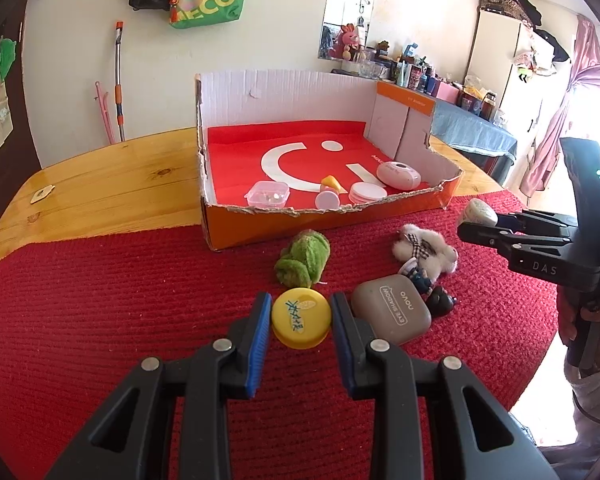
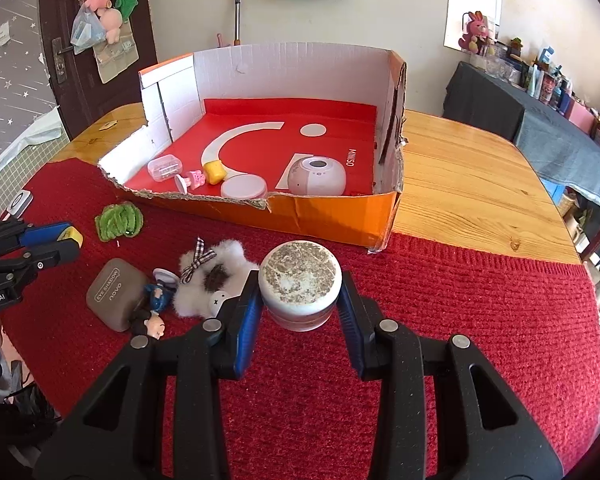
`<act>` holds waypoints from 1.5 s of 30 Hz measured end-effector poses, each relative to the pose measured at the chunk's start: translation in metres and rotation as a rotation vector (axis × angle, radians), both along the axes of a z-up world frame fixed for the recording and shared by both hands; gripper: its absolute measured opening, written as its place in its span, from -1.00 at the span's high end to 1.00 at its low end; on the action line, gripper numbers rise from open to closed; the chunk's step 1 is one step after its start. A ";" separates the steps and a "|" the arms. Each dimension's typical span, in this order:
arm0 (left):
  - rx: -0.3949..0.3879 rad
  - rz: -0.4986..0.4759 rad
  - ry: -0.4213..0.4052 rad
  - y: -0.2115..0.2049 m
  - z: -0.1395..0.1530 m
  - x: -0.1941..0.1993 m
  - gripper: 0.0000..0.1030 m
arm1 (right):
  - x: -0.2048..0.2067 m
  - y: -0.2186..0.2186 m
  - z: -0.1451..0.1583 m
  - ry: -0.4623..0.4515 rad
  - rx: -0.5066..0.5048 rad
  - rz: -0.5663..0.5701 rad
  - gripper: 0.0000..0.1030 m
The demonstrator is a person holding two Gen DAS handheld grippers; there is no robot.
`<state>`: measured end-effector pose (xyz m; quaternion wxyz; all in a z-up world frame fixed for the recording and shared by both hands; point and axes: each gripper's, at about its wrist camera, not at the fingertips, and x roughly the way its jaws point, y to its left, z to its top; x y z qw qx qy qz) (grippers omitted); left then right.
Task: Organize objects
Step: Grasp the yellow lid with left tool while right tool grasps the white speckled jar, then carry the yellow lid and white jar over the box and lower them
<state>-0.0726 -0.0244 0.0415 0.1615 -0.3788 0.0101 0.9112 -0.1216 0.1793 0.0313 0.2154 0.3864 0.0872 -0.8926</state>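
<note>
On a red mat before a cut-down cardboard box (image 1: 332, 224), the left gripper (image 1: 301, 322) has its blue pads on either side of a yellow round tin (image 1: 301, 323), apparently closed on it; whether it is lifted or sitting on the mat cannot be told. The box lies straight ahead of these fingers, beyond a green plush (image 1: 303, 262), its low torn front wall facing them. To the right, a grey eyeshadow case (image 1: 392, 310), small figurines (image 1: 428, 286) and a white fluffy toy (image 1: 424, 250) lie loose on the mat. Further right, the right gripper (image 2: 300, 300) clasps a round marbled jar (image 2: 300, 284), pads against its sides; the box sits ahead and slightly left. The jar's underside is hidden, so contact with the mat is unclear.
</note>
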 end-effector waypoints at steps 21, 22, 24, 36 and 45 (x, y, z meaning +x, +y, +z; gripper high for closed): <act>0.035 -0.027 0.061 0.001 0.029 0.004 0.39 | 0.011 -0.009 0.015 0.014 -0.035 0.063 0.32; 0.036 -0.033 0.073 0.002 0.033 0.005 0.39 | 0.012 -0.010 0.018 0.020 -0.034 0.068 0.32; 0.027 -0.043 0.097 0.005 0.041 0.007 0.39 | 0.013 -0.012 0.023 0.033 -0.034 0.075 0.32; -0.028 -0.124 0.088 0.031 0.065 -0.062 0.39 | -0.022 -0.046 0.061 0.089 -0.013 0.209 0.32; -0.012 -0.167 -0.081 0.044 0.042 -0.142 0.39 | -0.099 -0.079 0.043 -0.034 0.064 0.292 0.32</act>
